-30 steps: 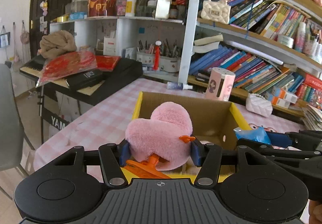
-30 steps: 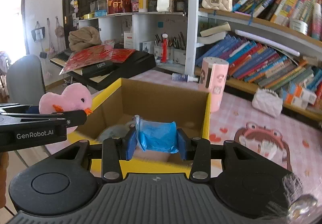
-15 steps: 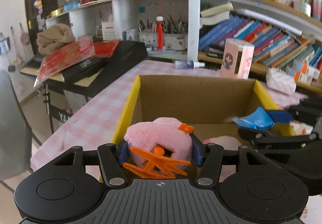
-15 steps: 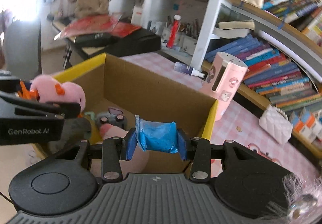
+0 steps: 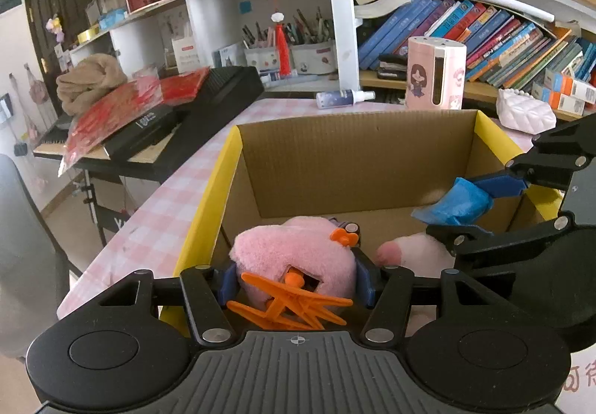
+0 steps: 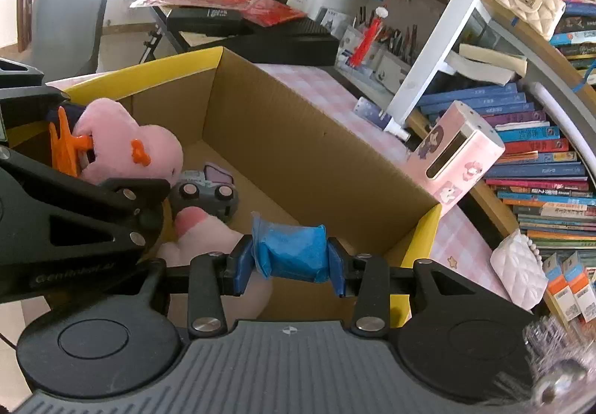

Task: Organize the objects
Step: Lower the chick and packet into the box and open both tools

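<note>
A yellow-rimmed cardboard box [image 5: 223,168] [image 6: 283,131] stands open on the pink checked table. My left gripper [image 5: 296,274] is shut on a pink plush duck [image 5: 298,246] with orange feet, held low inside the box's near left corner. My right gripper [image 6: 289,263] is shut on a crumpled blue packet [image 6: 294,254] [image 5: 456,200] and hangs over the box's right side. On the box floor lie a grey toy car [image 6: 208,190] and another pink plush [image 6: 208,239] [image 5: 413,252].
A pink patterned dispenser [image 5: 434,75] and a small spray bottle [image 5: 342,97] stand behind the box. A white quilted purse [image 5: 525,112] lies right of it. Bookshelves rise behind. A black keyboard [image 5: 208,97] with red packets sits to the left, next to a grey chair [image 6: 67,15].
Both grippers have come forward and down from in front of the box into its opening, each rolling a little. The duck and the blue packet stay gripped.
</note>
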The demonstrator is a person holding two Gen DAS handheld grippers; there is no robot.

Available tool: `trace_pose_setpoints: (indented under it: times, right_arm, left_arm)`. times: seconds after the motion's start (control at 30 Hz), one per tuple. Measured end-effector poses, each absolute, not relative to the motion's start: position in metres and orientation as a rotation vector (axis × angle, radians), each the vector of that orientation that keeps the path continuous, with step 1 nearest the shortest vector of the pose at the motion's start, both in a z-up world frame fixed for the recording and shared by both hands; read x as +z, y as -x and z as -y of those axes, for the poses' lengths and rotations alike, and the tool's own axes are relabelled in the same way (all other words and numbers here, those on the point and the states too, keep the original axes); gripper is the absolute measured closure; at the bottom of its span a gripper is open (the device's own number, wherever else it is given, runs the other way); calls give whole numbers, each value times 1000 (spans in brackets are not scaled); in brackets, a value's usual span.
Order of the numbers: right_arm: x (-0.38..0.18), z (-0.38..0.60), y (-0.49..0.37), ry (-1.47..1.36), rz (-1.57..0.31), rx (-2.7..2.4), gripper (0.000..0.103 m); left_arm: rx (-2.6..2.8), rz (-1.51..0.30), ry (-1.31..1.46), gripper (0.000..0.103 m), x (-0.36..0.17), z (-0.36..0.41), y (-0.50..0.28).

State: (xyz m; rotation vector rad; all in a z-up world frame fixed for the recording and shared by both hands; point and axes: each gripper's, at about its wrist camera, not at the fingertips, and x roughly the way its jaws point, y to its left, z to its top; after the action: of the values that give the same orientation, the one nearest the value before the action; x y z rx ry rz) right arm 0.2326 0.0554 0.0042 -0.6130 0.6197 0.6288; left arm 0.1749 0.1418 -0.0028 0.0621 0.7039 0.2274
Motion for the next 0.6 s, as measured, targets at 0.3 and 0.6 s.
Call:
trace_pose_setpoints:
  times: [0.3,0.6]
  right_arm:
    - [8,-51,-228,580,-600,605,56]
    - [32,-35,-199,469,-515,552,39]
  left_arm:
    - [244,-644,-22,27,9,-148,-160]
    - [241,-527,28,17,36,-152,-122]
